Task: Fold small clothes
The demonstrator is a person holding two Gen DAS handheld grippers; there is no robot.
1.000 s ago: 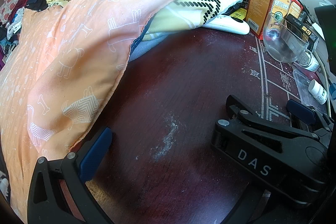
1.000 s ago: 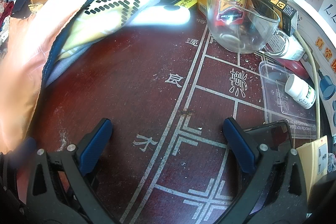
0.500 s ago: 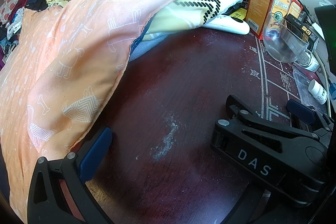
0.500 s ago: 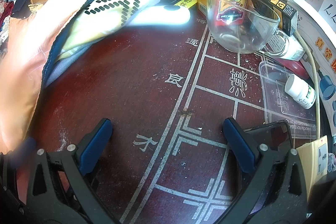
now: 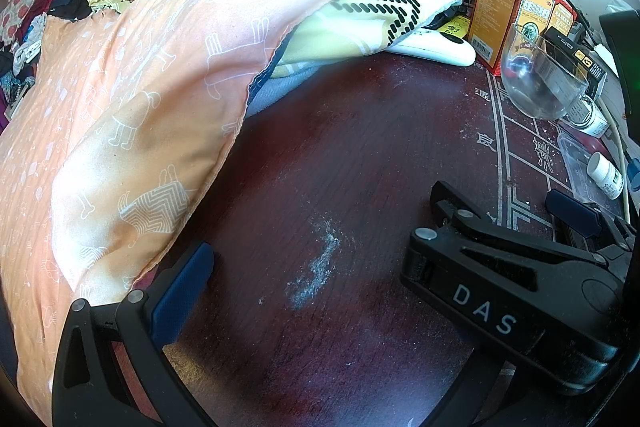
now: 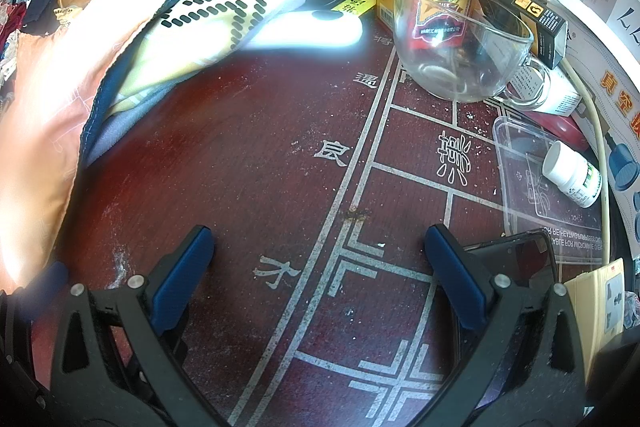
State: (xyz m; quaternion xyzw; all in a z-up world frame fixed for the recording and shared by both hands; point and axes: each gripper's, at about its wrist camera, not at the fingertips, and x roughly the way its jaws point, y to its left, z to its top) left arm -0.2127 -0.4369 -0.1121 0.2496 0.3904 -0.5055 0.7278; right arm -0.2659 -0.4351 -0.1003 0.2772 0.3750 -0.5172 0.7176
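Resting apart, both tongs (image 6: 316, 267) gape, seemingly empty, beside orange cloth (image 5: 132, 99).

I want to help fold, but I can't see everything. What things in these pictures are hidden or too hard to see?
- Orange cloth: left wrist view, the picture's left edge cuts it off, so its full shape is unknown.
- Yellow patterned cloth: mostly tucked under the orange cloth.
- Left gripper: its right finger is hidden behind the right gripper.
- White device: right wrist view, washed out by glare.
- Phone: partly behind a gripper finger.
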